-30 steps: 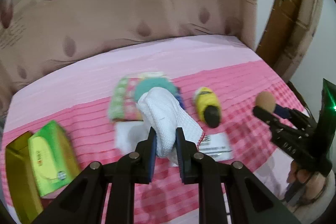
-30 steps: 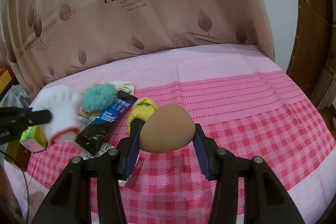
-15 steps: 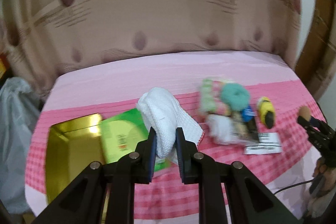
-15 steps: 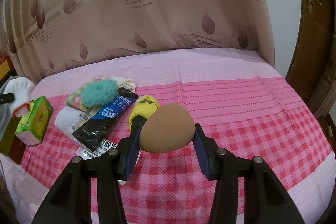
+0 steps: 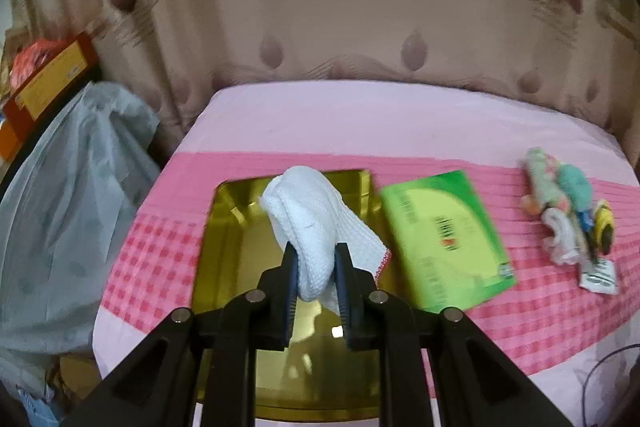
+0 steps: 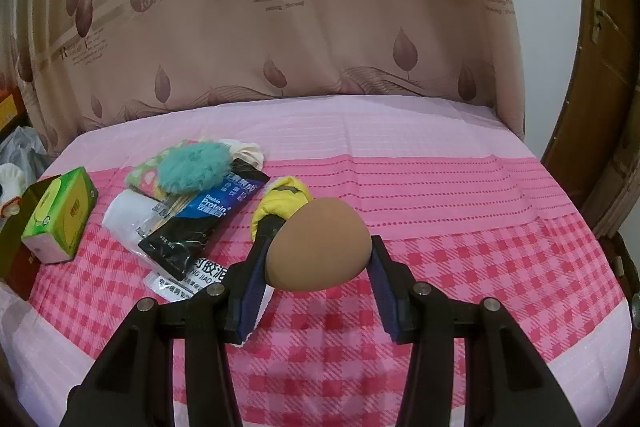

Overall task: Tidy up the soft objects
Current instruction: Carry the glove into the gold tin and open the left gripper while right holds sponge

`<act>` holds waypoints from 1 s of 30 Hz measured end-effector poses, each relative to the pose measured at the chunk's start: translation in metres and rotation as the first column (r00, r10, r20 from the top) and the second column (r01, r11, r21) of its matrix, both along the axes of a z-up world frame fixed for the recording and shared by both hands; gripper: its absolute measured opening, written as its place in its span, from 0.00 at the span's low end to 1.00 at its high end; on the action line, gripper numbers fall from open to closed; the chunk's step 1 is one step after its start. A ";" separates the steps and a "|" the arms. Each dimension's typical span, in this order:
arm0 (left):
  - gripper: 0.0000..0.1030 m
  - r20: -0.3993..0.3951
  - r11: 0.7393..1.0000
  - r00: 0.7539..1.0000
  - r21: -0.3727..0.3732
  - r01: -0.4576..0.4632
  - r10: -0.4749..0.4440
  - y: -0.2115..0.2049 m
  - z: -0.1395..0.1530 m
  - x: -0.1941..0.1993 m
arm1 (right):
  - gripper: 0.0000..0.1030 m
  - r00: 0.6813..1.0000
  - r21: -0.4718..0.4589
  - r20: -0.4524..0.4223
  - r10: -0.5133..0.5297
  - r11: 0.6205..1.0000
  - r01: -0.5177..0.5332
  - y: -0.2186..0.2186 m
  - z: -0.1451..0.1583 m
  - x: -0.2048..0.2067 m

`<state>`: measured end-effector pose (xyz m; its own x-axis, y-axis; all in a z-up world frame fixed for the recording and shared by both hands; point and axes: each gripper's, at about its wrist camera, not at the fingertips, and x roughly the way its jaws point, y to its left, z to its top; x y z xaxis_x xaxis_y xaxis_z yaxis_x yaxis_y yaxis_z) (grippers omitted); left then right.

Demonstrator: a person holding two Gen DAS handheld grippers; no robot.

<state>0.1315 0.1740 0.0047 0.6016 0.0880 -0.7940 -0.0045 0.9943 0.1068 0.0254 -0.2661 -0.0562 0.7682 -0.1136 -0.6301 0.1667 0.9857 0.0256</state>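
Note:
My left gripper [image 5: 315,259] is shut on a white knitted glove [image 5: 310,217] and holds it above an open gold tin box [image 5: 236,267] at the left end of the pink bed. My right gripper [image 6: 318,247] is shut on a tan egg-shaped sponge [image 6: 318,245], held above the checked cover. A pile lies to its left: a teal fluffy ball [image 6: 194,167], a black pouch [image 6: 200,223], a white roll [image 6: 126,215] and a yellow soft toy [image 6: 284,201]. The pile also shows in the left wrist view [image 5: 568,211].
A green tissue box [image 5: 444,239] lies right of the gold tin; it also shows in the right wrist view [image 6: 60,213]. A grey plastic bag [image 5: 68,211] stands off the bed's left edge. A curtain [image 6: 320,7] hangs behind. A wooden door [image 6: 600,67] is at the right.
My left gripper has swung left with the glove, from over the pile to above the gold tin. My right gripper has stayed nearly still with the sponge.

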 end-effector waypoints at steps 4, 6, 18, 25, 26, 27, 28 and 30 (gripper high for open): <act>0.17 -0.045 0.999 0.998 0.011 -0.045 0.046 0.022 -0.019 0.007 | 0.43 1.000 -0.010 -0.002 0.001 1.000 -0.001 0.003 0.000 -0.001; 0.17 -0.072 0.998 0.996 0.015 -0.060 0.061 0.033 -0.031 0.010 | 0.43 1.000 -0.014 -0.005 0.003 1.000 -0.003 0.005 0.000 -0.001; 0.20 -0.151 0.996 0.984 0.036 -0.085 0.090 0.060 -0.067 0.021 | 0.43 1.000 -0.036 -0.017 -0.001 0.999 0.001 0.010 -0.003 -0.002; 0.37 -0.170 0.993 0.978 0.045 -0.112 0.118 0.064 -0.067 0.020 | 0.43 1.000 -0.040 -0.026 0.003 0.999 -0.004 0.012 -0.005 -0.001; 0.38 -0.167 0.992 0.979 0.054 -0.111 0.119 0.063 -0.067 0.019 | 0.43 1.000 -0.042 -0.026 0.003 0.999 -0.004 0.013 -0.006 -0.002; 0.39 -0.163 0.992 0.979 0.062 -0.112 0.121 0.062 -0.066 0.017 | 0.43 1.000 -0.044 -0.026 0.004 0.999 -0.005 0.014 -0.006 -0.002; 0.40 -0.161 0.991 0.979 0.064 -0.114 0.123 0.062 -0.065 0.016 | 0.43 1.000 -0.045 -0.027 0.006 0.999 -0.007 0.015 -0.007 -0.002; 0.42 -0.152 0.991 0.980 0.059 -0.123 0.131 0.062 -0.062 0.013 | 0.43 1.000 -0.048 -0.028 0.009 0.999 -0.011 0.016 -0.007 -0.001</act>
